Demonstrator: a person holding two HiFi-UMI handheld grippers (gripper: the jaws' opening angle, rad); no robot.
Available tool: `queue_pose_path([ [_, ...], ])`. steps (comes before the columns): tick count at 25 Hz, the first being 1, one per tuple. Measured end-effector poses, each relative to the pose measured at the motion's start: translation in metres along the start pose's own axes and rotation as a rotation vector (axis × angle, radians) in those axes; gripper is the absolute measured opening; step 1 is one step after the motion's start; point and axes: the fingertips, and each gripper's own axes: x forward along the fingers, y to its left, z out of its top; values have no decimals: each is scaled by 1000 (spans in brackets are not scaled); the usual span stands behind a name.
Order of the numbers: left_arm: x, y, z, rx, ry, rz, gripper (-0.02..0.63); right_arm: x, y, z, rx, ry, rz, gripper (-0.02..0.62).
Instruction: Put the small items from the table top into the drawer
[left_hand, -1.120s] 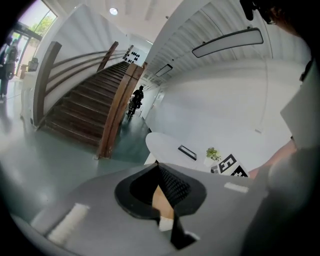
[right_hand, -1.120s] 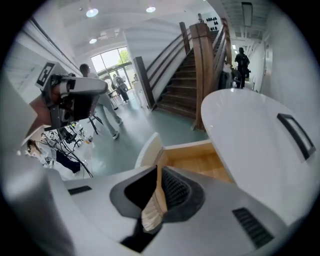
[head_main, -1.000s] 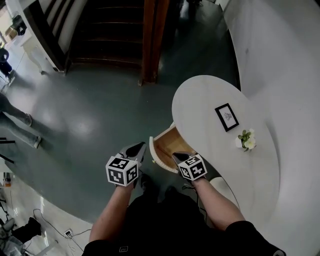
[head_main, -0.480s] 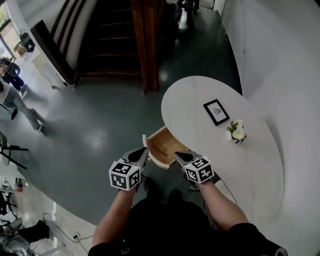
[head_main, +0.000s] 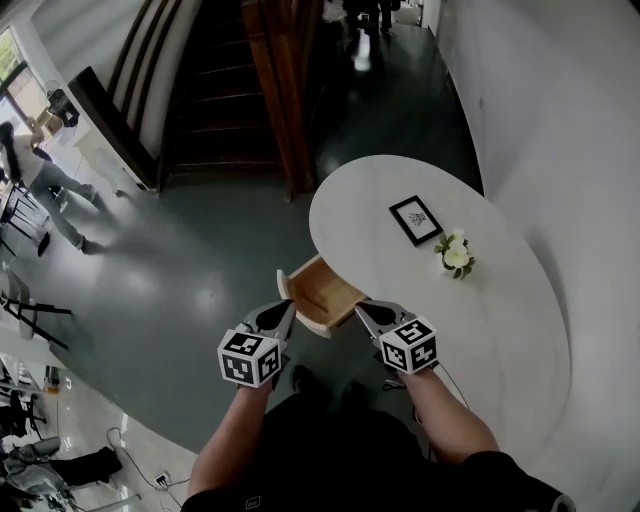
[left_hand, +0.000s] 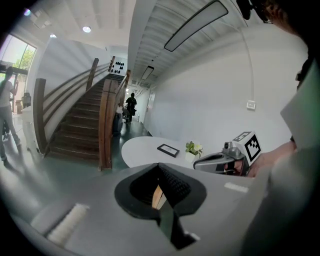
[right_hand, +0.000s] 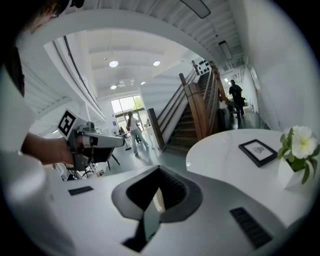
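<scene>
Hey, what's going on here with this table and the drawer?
A person holds tongs in each hand by the open drawer of a white oval table. The left tongs and right tongs are both closed with nothing in them. What shows of the drawer is bare. A small framed picture and a little potted flower sit on the table top, not yet put away.

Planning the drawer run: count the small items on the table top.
2. The framed picture lies toward the table's far end; the flower pot stands beside it, nearer the wall.
</scene>
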Motion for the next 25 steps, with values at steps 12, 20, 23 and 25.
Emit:
queue_pose_path([
  [12,-27,10,52,69,-90,4,11,-37,-3,75,-61,-189,-72,11],
  [20,-65,44,76,104,-140,-22,11,-5,40,111,-83,-235,-51,11],
  [23,-75,62,88,119,-165,-20,11,-1,54,131,-89,-275,-48,11],
  [25,-78,72,94,128,-177,-15,11,-3,62,141,-100,-294,-48,11],
])
